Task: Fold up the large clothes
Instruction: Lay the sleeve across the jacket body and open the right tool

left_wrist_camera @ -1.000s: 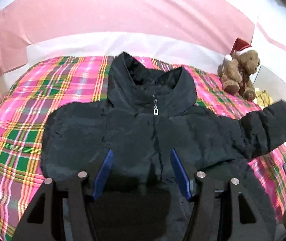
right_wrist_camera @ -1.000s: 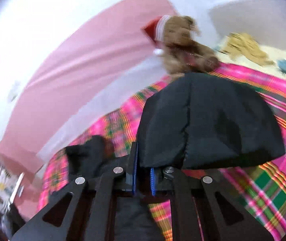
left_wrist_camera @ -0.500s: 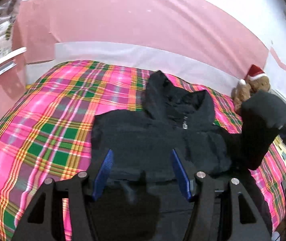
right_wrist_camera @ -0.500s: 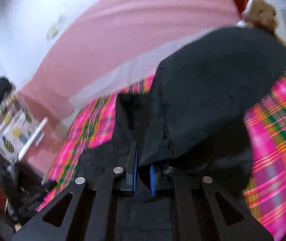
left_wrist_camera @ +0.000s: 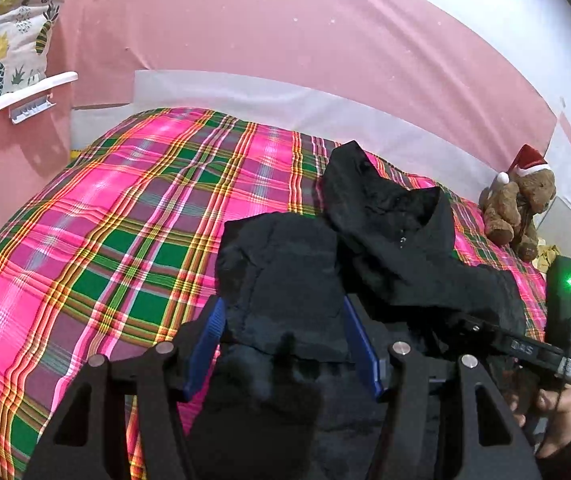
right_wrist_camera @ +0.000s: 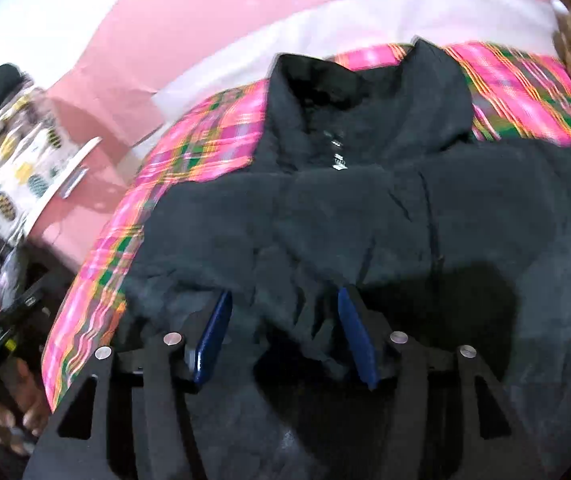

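A black puffer jacket [right_wrist_camera: 365, 208] lies front-up on the plaid bedcover [left_wrist_camera: 125, 220], with its collar and zip pull [right_wrist_camera: 337, 160] toward the wall. One sleeve [left_wrist_camera: 285, 272] is folded across the chest. My right gripper [right_wrist_camera: 285, 334] hovers low over the jacket's front. Its jaws are opening, and the rumpled cloth under them is not pinched. My left gripper [left_wrist_camera: 287, 336] stands open over the folded sleeve end, which shows between its blue pads [left_wrist_camera: 213, 332] without being squeezed. A hand [left_wrist_camera: 557, 412] holds the right gripper at that view's right edge.
A brown teddy bear in a Santa hat [left_wrist_camera: 521, 208] sits at the bed's far right corner by the pink wall. A pineapple-print cushion [left_wrist_camera: 9, 40] rests on a white shelf [left_wrist_camera: 25, 96] to the left. Bare plaid cover stretches left of the jacket.
My right gripper swung the sleeve leftward and down onto the jacket's chest, then its jaws parted and let the sleeve go. The left gripper slid sideways, staying open.
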### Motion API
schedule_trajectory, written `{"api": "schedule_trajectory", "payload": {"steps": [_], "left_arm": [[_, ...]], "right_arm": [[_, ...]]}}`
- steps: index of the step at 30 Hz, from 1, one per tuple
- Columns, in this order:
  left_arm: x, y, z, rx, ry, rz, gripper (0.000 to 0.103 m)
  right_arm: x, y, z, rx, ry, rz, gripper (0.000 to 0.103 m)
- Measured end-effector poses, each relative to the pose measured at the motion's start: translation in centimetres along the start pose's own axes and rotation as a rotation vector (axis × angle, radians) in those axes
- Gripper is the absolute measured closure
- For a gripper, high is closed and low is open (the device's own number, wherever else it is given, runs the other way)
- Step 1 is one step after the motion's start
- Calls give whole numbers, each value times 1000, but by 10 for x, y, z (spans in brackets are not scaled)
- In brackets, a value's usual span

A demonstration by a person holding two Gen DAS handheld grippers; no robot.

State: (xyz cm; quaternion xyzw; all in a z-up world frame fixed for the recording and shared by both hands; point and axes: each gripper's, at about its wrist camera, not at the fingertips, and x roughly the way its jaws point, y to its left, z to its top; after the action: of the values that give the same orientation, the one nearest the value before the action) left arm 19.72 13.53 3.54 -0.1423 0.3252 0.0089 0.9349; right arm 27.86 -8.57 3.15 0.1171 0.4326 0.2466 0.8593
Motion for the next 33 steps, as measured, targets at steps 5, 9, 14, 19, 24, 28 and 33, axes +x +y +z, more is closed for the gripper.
{"api": "schedule_trajectory", "payload": {"steps": [5, 9, 14, 19, 24, 28, 33], "left_arm": [[-1, -24, 8, 31, -11, -23, 41], [18, -55, 19, 85, 8, -54, 41], [73, -90, 18, 154, 78, -67, 41], [137, -87, -9, 184, 194, 8, 45], [148, -80, -24, 188, 170, 8, 44], [147, -84, -21, 194, 178, 21, 44], [113, -86, 7, 180, 144, -8, 47]], "right_arm": [[-55, -16, 1, -4, -114, -10, 43], [-91, -73, 1, 84, -188, -172, 43], [-93, -138, 2, 177, -181, -336, 52], [-41, -158, -2, 127, -71, -391, 55], [-22, -167, -13, 91, -50, -434, 55], [-35, -165, -6, 117, -41, -422, 55], [-75, -158, 23, 88, -149, -426, 55]]}}
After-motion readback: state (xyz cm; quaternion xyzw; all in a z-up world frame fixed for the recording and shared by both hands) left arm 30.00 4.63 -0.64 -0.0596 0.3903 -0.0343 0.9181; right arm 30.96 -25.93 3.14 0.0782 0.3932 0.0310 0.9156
